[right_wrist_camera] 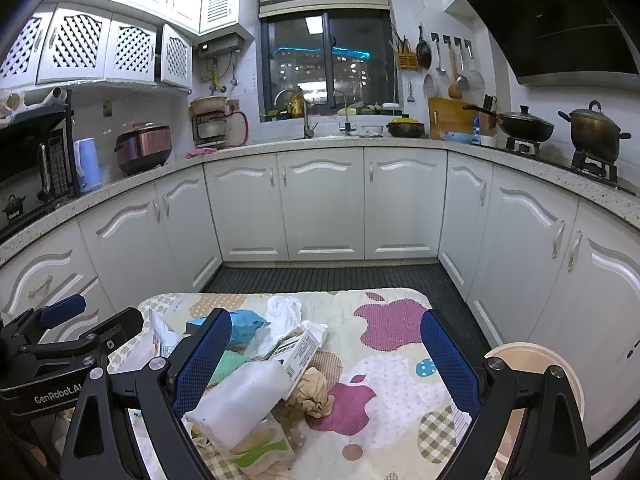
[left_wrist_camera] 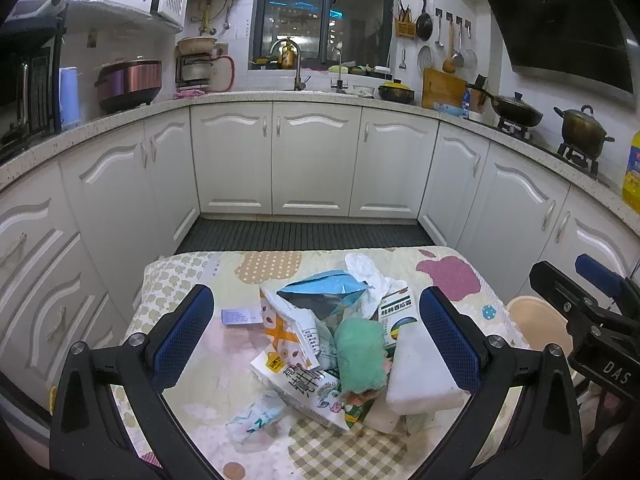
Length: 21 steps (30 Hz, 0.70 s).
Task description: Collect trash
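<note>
A heap of trash lies on a small table with a patterned cloth [left_wrist_camera: 452,276]. In it are a blue torn bag [left_wrist_camera: 324,286], a green cloth [left_wrist_camera: 360,354], a white foam block [left_wrist_camera: 420,376], a printed carton [left_wrist_camera: 304,388] and white crumpled paper [left_wrist_camera: 368,274]. My left gripper [left_wrist_camera: 316,330] hangs open above the heap, nothing between its fingers. In the right wrist view the foam block [right_wrist_camera: 244,396] lies by the left finger [right_wrist_camera: 204,356], with a brown paper ball [right_wrist_camera: 314,394] beside it. My right gripper [right_wrist_camera: 326,354] is open and empty over the cloth [right_wrist_camera: 392,324].
A beige round bin [right_wrist_camera: 536,364] stands at the table's right side, also seen as the bin [left_wrist_camera: 538,322] in the left wrist view. White kitchen cabinets [left_wrist_camera: 316,160] surround the table on three sides. A dark floor mat [right_wrist_camera: 332,278] lies beyond it.
</note>
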Each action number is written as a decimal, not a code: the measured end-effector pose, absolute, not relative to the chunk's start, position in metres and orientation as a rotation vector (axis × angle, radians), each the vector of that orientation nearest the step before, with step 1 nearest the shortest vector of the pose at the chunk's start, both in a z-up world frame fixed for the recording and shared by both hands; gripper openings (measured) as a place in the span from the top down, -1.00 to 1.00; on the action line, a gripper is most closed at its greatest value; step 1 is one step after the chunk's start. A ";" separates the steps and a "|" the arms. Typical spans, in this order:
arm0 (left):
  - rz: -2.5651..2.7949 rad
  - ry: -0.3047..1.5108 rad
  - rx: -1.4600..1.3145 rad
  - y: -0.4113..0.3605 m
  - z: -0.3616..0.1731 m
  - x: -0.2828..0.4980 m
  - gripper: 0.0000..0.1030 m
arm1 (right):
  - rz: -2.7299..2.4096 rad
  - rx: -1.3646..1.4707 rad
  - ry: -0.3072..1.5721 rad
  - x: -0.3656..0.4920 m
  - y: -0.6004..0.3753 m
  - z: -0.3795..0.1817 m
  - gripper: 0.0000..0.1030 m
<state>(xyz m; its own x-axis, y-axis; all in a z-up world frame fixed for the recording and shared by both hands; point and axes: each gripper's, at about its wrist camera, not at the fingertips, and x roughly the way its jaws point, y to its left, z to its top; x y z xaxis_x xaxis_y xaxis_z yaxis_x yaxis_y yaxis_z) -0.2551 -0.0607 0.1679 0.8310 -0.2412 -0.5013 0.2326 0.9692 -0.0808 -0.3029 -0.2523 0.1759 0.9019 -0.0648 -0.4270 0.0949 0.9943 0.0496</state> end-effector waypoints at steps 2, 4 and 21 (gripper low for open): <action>-0.249 0.540 -0.017 -0.060 0.166 -0.254 -0.99 | -0.080 0.067 0.446 -0.302 -0.252 0.174 -0.83; -0.248 0.545 -0.020 -0.059 0.165 -0.253 -0.99 | -0.077 0.066 0.453 -0.302 -0.251 0.173 -0.83; -0.245 0.575 -0.041 -0.050 0.158 -0.247 -0.99 | -0.062 0.063 0.498 -0.300 -0.250 0.163 -0.83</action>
<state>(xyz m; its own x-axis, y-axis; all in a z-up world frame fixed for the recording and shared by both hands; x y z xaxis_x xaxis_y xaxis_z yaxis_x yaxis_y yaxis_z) -0.2469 -0.0496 0.1581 0.8107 -0.2410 -0.5336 0.2184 0.9701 -0.1063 -0.2997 -0.2497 0.1627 0.8767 -0.0443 -0.4791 0.0751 0.9961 0.0454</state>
